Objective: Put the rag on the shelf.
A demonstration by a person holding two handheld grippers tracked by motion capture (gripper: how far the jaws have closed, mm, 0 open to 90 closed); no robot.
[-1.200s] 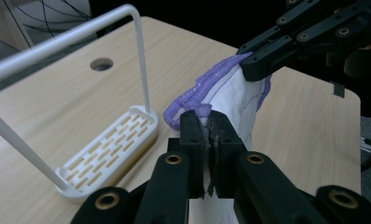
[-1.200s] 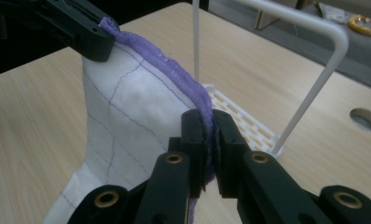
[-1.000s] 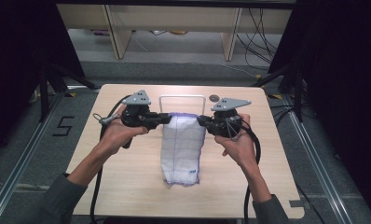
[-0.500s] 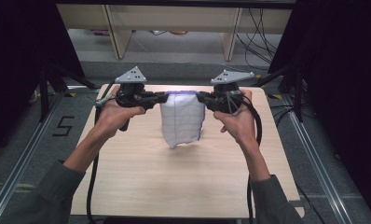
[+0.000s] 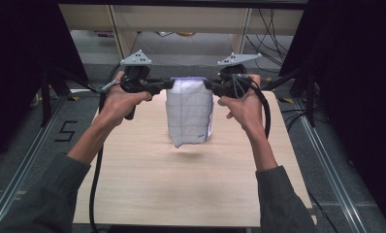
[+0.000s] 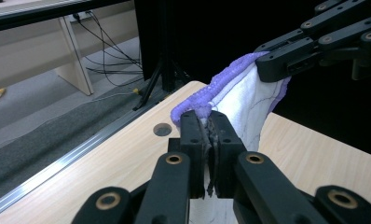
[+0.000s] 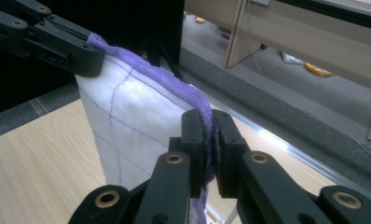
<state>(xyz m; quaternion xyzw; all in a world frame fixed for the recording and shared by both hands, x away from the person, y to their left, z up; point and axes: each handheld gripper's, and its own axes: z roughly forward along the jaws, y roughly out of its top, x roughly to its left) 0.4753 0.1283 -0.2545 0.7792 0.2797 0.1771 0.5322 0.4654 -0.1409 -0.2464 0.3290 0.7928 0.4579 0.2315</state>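
Both sets of fingers clamped on the towel's (image 5: 189, 110) top corners: my left gripper (image 5: 168, 85) on one, my right gripper (image 5: 208, 85) on the other. Towel hangs clear above the bench (image 5: 147, 179). Risk: grips only catch the purple hem, so a tug apart could slip a corner and drop it. White terry, thin purple grid, purple edging.
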